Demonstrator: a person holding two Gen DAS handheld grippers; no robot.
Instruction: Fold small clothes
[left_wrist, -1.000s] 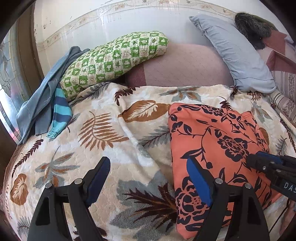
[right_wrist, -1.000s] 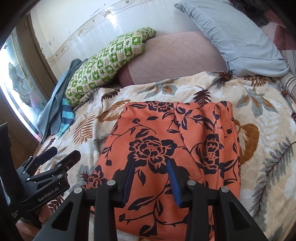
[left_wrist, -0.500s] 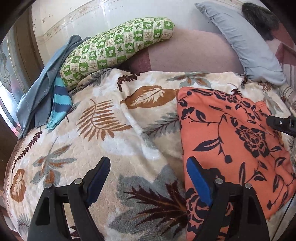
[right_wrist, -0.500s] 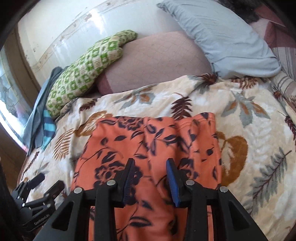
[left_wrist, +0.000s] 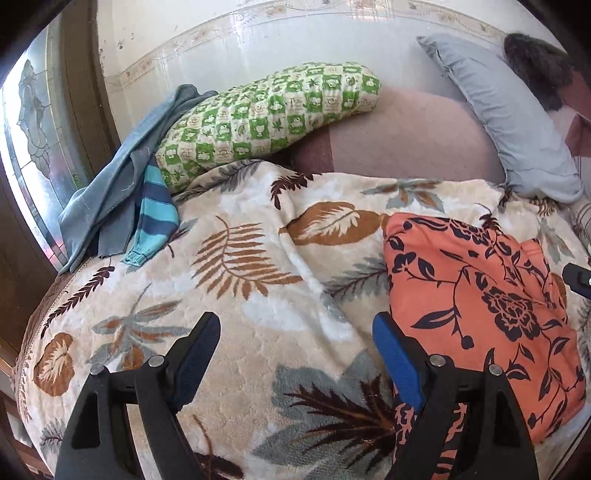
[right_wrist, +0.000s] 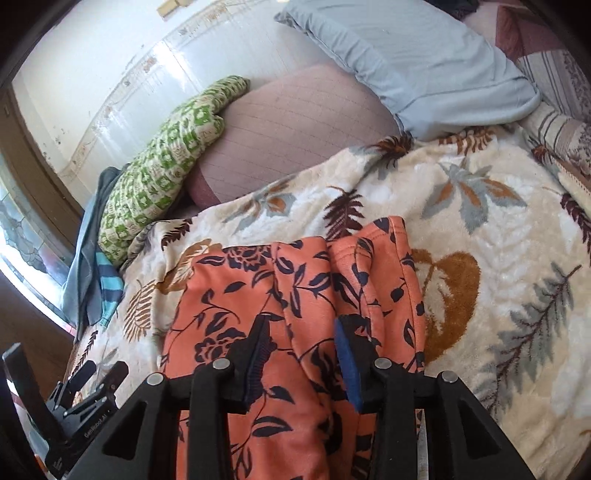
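Leaf-print blanket (left_wrist: 258, 332): orange floral garment (right_wrist: 258, 295) lies flat; right gripper (right_wrist: 301, 354), jaws just widening, empty (fold released); left gripper (left_wrist: 295, 354) wide.

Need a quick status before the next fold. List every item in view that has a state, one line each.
orange floral garment: lying on the blanket, partly folded, right edge bunched in ridges
left gripper: open wide over the blanket, nothing between its fingers
right gripper: partly open over the garment, not pinching it
leaf-print blanket: spread over the bed, rumpled
blue garments: heaped unfolded beside the green checked pillow
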